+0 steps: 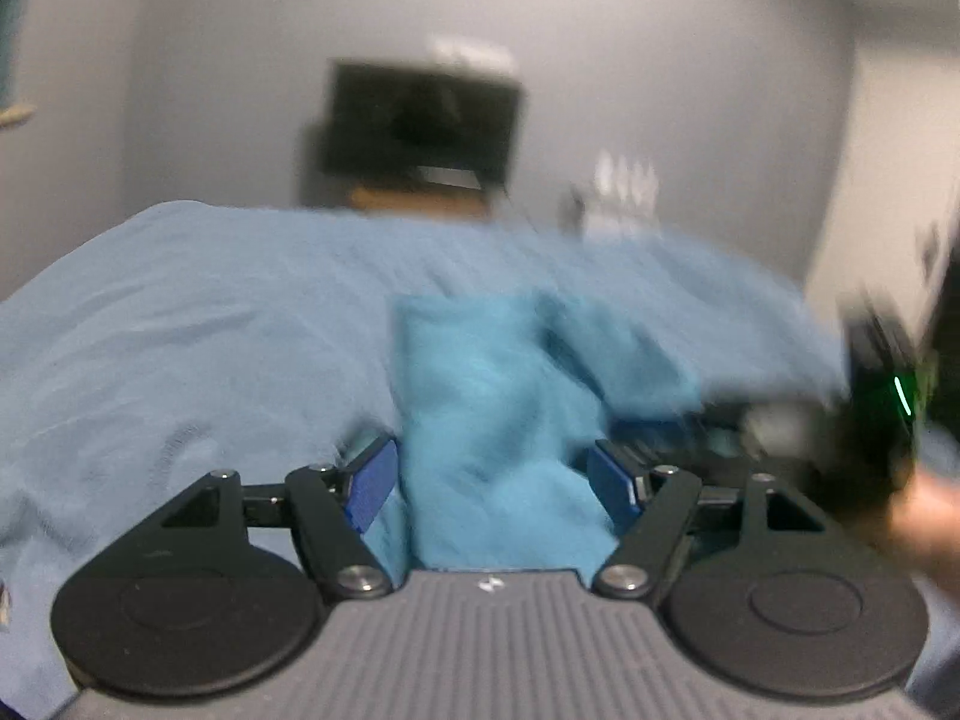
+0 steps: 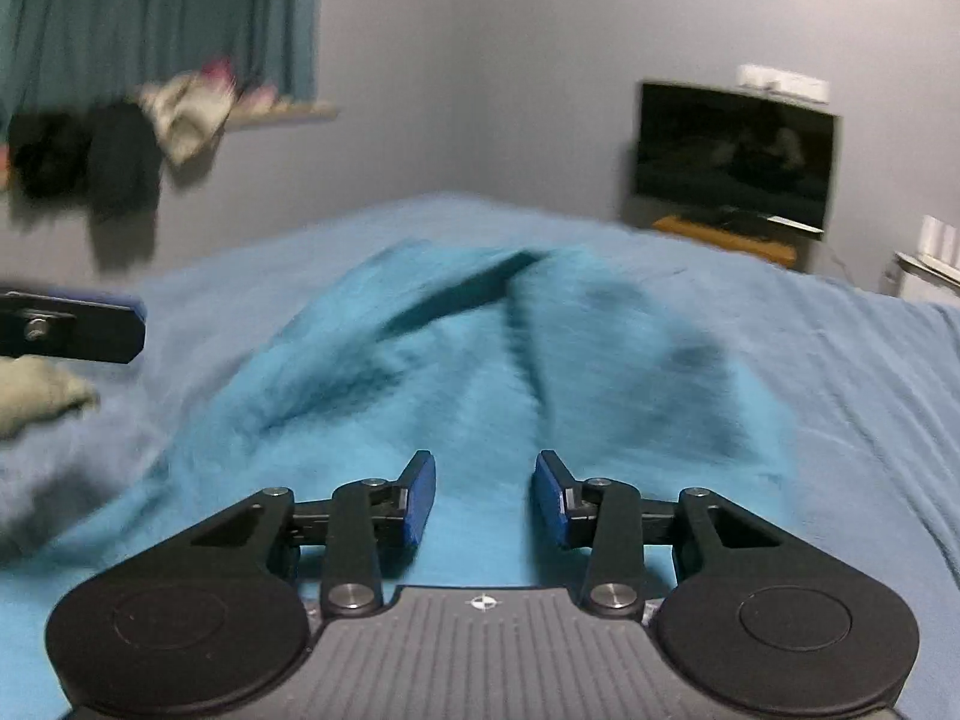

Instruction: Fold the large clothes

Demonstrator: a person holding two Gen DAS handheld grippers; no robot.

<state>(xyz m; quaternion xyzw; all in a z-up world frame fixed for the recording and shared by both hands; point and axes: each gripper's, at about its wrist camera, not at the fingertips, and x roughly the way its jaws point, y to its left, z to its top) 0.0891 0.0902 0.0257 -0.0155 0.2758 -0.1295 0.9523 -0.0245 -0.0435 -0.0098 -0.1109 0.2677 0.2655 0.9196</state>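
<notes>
A teal garment lies bunched on the bed, blurred by motion. In the left wrist view my left gripper stands wide, with a thick fold of the garment filling the gap between its blue pads; I see no squeeze on the fold. In the right wrist view the garment spreads in ridges ahead. My right gripper hovers over it, jaws partly apart and only flat cloth below the gap. One finger of the left gripper pokes in from the left edge.
A light blue sheet covers the bed. A dark TV hangs on the far wall above a wooden stand. Clothes hang by a curtain. A pale cloth lies left. A hand shows right.
</notes>
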